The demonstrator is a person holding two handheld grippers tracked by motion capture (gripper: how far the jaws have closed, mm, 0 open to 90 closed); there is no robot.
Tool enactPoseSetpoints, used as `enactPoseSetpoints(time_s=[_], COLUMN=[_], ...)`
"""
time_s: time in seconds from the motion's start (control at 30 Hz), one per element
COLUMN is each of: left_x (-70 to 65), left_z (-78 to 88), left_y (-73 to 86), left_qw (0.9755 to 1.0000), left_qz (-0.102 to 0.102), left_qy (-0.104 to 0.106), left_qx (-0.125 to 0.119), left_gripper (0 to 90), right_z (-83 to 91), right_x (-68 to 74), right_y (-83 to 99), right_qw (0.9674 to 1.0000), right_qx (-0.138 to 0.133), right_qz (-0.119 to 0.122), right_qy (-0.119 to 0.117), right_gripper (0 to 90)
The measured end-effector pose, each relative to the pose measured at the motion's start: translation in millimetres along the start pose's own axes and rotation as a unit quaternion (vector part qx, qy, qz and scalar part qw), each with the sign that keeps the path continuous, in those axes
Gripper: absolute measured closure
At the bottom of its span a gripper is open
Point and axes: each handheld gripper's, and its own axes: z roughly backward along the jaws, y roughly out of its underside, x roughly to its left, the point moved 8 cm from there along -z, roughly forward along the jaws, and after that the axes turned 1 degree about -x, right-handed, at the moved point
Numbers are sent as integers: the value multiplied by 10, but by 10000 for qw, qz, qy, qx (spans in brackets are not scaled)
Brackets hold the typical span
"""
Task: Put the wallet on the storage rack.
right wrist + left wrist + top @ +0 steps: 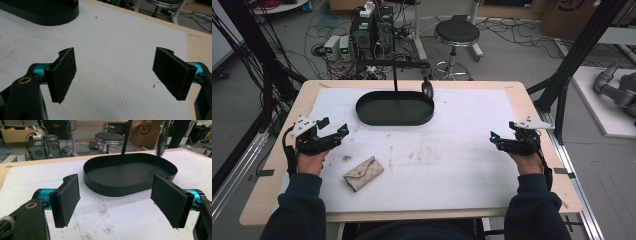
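Black tray sat far-centre, wallet near-left; left gripper and right gripper spread wide, white mat bare between.

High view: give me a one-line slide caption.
Person holds open left gripper and right gripper over a white mat, with a beige wallet and black oval tray.

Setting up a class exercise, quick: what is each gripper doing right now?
Left gripper: open, holding nothing, facing the black oval tray.
Right gripper: open, holding nothing, above the white table mat.
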Motion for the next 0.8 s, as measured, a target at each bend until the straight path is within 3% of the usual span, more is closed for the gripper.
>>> enactPoseSetpoints(time_s=[0.37, 0.57, 0.7, 0.8], left_x=[-110, -249, -428, -558], left_z=[-17, 43, 86, 146], left_y=[15, 54, 200, 345], left_qw=[9998, 9993, 9963, 9914], left_qz=[-30, -72, -120, -223], left_qy=[193, 311, 627, 899], left_qx=[86, 215, 576, 929], left_gripper=[227, 227, 227, 227], right_z=[-18, -27, -43, -63], right_x=[58, 91, 84, 80], right_y=[36, 47, 43, 46], right_qw=[9999, 9998, 9998, 9998], right_qx=[8, -20, -24, -9], right_qz=[74, 98, 64, 46], right_qy=[-77, -163, -183, -178], right_gripper=[195, 195, 195, 195])
